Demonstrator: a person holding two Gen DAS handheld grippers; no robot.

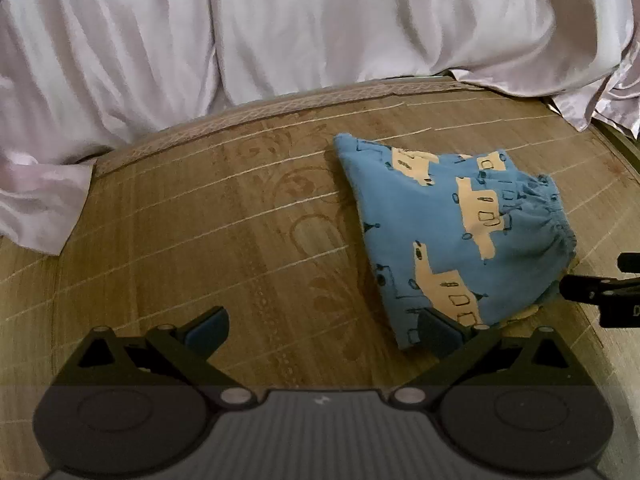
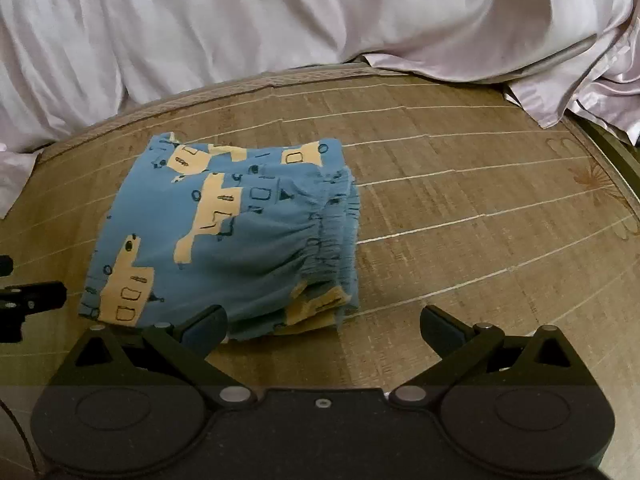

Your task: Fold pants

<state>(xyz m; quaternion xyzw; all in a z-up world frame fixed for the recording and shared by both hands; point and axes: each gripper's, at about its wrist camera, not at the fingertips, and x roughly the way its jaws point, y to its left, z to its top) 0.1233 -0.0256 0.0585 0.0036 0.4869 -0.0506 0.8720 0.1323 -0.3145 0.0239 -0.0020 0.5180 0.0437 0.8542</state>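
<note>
Where waistband (image 2: 332, 240) shows, right view only

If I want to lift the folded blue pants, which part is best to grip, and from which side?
Probably the gathered elastic waistband of the pants: there the layers stack into a thick edge facing the bare mat. Come from that open side, level with the mat, with the right gripper, whose fingers stand open.

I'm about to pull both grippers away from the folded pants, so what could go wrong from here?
1. The left hand-held gripper is open, one finger over the pants edge; lifting carelessly might snag the cloth.
2. The elastic waistband stack looks bulky and loose, so it could spring open.
3. The right hand-held gripper sits similarly close.
</note>
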